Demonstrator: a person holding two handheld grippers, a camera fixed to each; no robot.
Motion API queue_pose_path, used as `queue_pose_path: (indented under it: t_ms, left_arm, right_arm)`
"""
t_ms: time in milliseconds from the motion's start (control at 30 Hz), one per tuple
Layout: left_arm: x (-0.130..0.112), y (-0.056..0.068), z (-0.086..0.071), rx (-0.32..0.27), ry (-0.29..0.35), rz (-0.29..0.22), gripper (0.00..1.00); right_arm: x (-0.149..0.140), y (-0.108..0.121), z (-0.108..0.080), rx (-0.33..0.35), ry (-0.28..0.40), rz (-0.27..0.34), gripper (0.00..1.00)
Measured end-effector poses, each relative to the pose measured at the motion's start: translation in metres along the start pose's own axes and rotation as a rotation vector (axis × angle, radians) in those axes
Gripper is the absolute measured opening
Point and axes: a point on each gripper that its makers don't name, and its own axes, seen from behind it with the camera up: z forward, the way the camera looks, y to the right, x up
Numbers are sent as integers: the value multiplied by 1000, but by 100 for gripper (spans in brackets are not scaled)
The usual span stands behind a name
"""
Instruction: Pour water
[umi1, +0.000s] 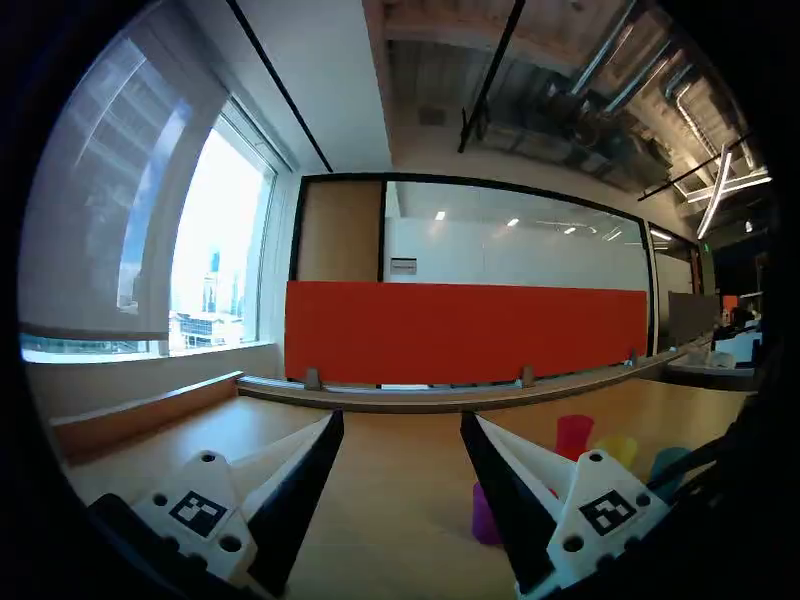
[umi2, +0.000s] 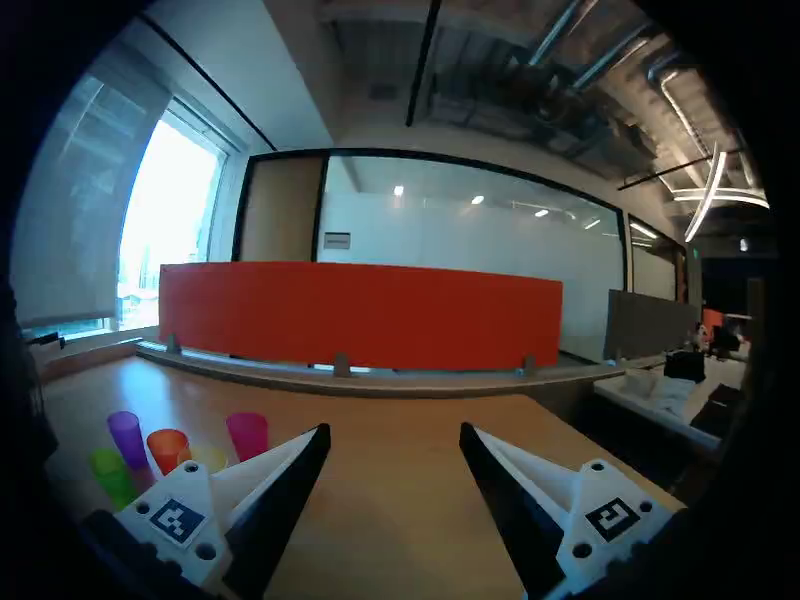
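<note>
Above the wooden tabletop (umi2: 400, 520), we see the left gripper (umi1: 400, 420) and right gripper (umi2: 394, 430) spread wide, grasping nothing, each bearing black-and-white square markers (umi2: 176, 520). Translucent coloured plastic cups (umi2: 247, 435) stand near the right gripper; beyond, an orange partition panel (umi2: 360, 315); the wall sign (umi2: 337, 240) is illegible.

I see a wooden table (umi1: 400, 500) backed by an orange divider (umi1: 460, 330), a bright window (umi1: 215, 250) left in both views, a glass wall (umi1: 520, 250) behind, and exposed pipes (umi1: 610, 60) and strip lights (umi1: 715, 190) overhead.
</note>
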Motion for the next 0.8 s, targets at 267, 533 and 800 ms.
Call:
queue_pose_path:
  t_ms: [267, 533, 800]
  left_arm:
    - [-30, -11, 7, 20, -33, -9, 86]
    - [-42, -14, 10, 35, -36, 31, 86]
    - [-52, -22, 12, 50, -50, 13, 86]
  right_arm:
    - [0, -7, 3, -3, -15, -10, 100]
    - [1, -22, 5, 16, -23, -35, 100]
    - [-1, -23, 5, 16, -28, -36, 100]
